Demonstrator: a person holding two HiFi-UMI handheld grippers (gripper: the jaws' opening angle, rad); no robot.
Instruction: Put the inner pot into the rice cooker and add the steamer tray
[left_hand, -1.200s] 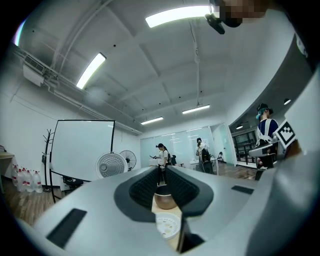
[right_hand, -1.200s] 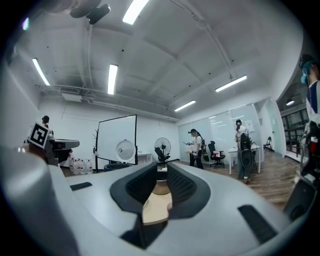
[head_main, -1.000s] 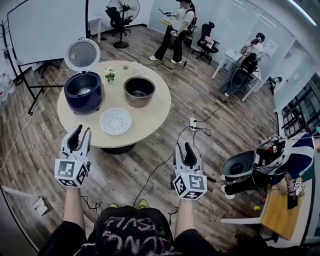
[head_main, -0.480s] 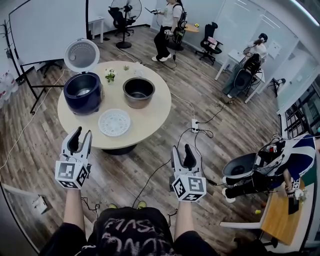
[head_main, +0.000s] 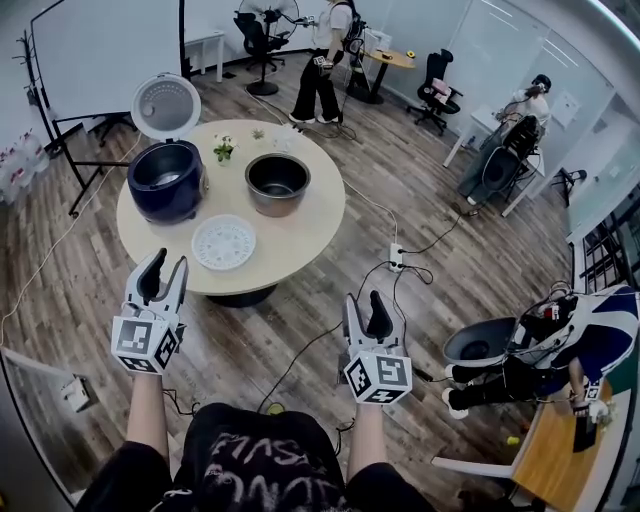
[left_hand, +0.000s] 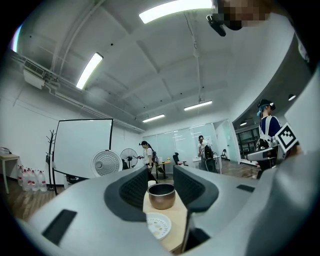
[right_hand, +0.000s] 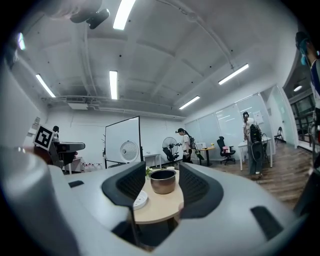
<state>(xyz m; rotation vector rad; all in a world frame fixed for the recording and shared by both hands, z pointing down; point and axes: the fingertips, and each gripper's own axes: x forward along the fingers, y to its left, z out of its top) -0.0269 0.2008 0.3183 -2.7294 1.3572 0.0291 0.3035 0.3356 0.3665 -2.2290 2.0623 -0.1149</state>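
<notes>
Widest of all, a round pale-wood table (head_main: 300, 250) on a plank floor (head_main: 80, 290). At ten o'clock on its top, a dark blue rice cooker (head_main: 165, 180), lid (head_main: 165, 105) thrown up and back toward twelve, cavity open and showing only its own shiny bottom. At two o'clock, well apart from the cooker, the metal inner pot (head_main: 277, 182), upright, outside the cooker, showing nothing but its dark lining. At six o'clock, near the table's edge, the white steamer tray (head_main: 223, 242), flat on the wood, perforated, apart from both pot and cooker. At twelve o'clock, between cooker and pot and smaller than either, a little potted plant (head_main: 223, 150). Off the table, over the floor: the left gripper (head_main: 167, 262) just past the rim at seven o'clock, pointing toward the tray; the right gripper (head_main: 363, 300) farther out at about five o'clock, well apart from the table. In the left gripper view, jaws spread wide, pads (left_hand: 136, 187) touching nothing, pot and tray seen far off through the gap. In the right gripper view, jaws likewise spread wide, nothing gripped, the pot framed at a distance between the pads (right_hand: 192, 184), the tray's edge at eight o'clock of it.
</notes>
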